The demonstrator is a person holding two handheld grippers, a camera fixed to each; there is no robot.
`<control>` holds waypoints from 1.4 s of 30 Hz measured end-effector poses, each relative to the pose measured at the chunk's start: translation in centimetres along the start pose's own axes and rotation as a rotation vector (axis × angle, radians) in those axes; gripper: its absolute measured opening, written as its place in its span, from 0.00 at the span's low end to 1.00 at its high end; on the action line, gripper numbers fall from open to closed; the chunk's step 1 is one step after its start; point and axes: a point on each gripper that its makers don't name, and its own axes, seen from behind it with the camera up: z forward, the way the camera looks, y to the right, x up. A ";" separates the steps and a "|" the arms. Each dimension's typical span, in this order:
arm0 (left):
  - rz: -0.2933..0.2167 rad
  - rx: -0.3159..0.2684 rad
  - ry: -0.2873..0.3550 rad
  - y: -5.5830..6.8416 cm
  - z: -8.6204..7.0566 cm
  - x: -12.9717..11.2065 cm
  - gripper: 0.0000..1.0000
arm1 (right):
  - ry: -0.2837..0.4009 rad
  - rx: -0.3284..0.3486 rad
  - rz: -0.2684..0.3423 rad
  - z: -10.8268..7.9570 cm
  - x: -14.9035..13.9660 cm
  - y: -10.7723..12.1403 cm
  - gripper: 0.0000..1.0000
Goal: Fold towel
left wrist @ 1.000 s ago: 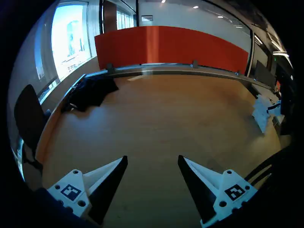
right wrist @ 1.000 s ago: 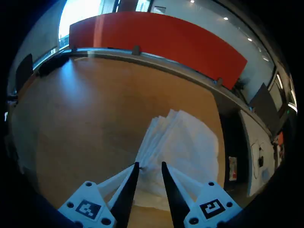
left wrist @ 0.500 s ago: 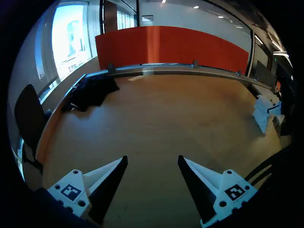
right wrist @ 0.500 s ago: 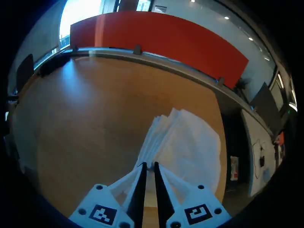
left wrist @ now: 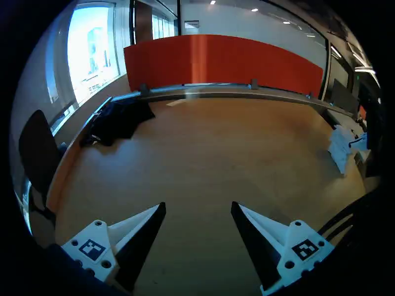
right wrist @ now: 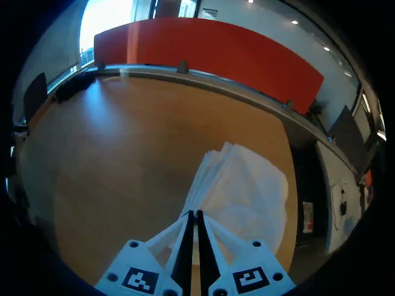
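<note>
A stack of white towels lies on the wooden table near its right edge. My right gripper is shut, its fingertips pinching the near left corner of the towel stack. In the left gripper view the same white towels show small at the far right of the table. My left gripper hovers open above bare wood, with nothing between its fingers.
A dark garment lies at the table's far left corner. An orange partition runs along the far edge behind a metal rail. A black chair stands at the left. Another desk sits beyond the right edge.
My right gripper has gone from open astride the towel stack's corner to shut on it. The left gripper has stayed still and open.
</note>
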 end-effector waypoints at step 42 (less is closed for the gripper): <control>-0.002 -0.010 0.023 0.0 -0.1 0.8 0.98 | 0.116 -0.093 0.089 -2.4 1.4 0.5 1.00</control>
